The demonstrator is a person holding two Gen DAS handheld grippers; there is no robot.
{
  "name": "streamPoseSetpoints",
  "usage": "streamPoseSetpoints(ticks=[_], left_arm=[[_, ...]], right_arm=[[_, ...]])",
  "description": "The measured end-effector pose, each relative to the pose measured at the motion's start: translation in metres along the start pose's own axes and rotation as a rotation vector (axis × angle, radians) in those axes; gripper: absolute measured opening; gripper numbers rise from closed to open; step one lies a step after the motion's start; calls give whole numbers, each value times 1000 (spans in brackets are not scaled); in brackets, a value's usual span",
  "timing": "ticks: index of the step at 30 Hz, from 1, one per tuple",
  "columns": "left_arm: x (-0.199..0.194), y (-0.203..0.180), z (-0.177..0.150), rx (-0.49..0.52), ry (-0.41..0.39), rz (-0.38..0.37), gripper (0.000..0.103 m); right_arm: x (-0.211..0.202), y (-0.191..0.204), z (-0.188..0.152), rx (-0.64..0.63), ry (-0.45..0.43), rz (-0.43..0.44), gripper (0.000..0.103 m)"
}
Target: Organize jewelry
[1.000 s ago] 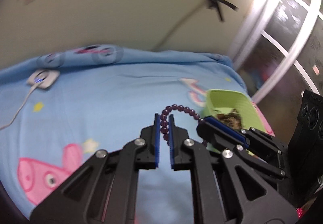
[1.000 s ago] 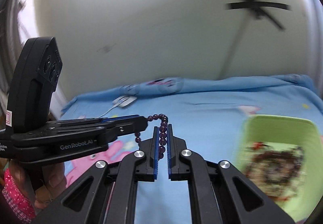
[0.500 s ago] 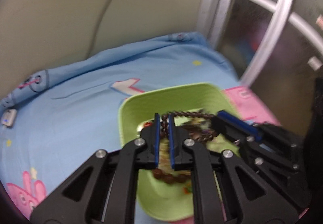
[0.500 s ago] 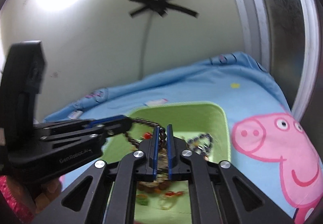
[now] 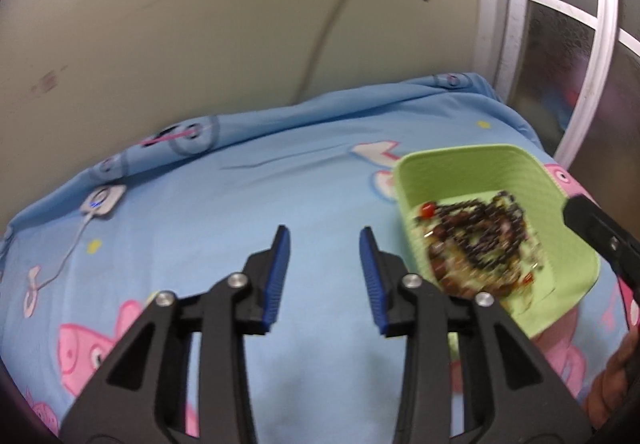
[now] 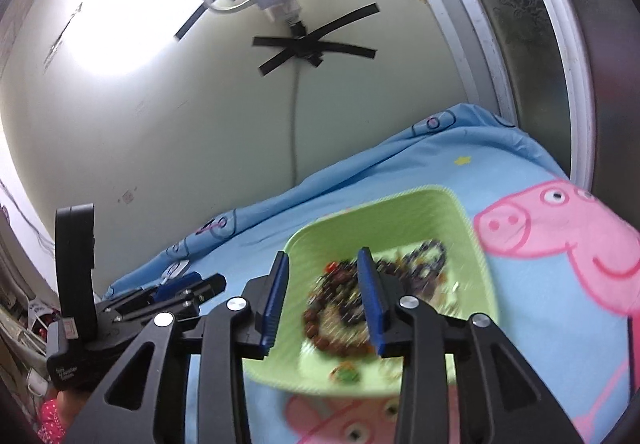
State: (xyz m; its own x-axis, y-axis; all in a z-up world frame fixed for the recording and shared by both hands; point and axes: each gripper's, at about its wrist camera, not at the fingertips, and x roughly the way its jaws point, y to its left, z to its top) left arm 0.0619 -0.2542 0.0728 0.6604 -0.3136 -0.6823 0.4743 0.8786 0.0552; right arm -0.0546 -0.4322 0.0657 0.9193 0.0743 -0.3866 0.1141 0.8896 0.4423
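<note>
Green tray (image 6: 472,244) of beads (image 6: 340,316) below spread right tongs (image 6: 322,264).

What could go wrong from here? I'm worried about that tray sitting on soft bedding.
The green tray rests on a rumpled blue sheet, so a nudge from the open right gripper above it might tip it. The beads lie heaped together and could tangle. The left gripper, also open, hangs close beside the tray.

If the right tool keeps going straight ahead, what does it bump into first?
Probably the heap of dark beaded jewelry lying in the light green plastic tray. The open right tool points right at it with nothing in between. The picture is blurry, so how far off is unclear.
</note>
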Motion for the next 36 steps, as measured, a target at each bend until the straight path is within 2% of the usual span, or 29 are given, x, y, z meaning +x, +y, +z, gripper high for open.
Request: streamPoseSetpoints(ticks=[4,6,13,16,20,24,36], left_arm=[[-13,28,-20,-38,-3,32,41],[-21,42,-32,-52,-12,51,47],[-40,70,-64,-77,-74,85,86],[-45,76,-75,-81,-101,83,94],[-47,85,-82,-90,-95,86,95],[-47,90,-87,-82,-108,125,96],[-46,94,-89,-101,-59,103,96]], right_arm=[[-3,23,-25,-23,31,17,20],[-4,33,-36,-29,43,28,22],[-3,59,-76,-1,93,29,24],[4,64,-89,18,139,11,24],[14,69,-100,36,189,-3,24],[20,72,-107,38,202,-31,24],[23,67,-109,70,219,-26,24]])
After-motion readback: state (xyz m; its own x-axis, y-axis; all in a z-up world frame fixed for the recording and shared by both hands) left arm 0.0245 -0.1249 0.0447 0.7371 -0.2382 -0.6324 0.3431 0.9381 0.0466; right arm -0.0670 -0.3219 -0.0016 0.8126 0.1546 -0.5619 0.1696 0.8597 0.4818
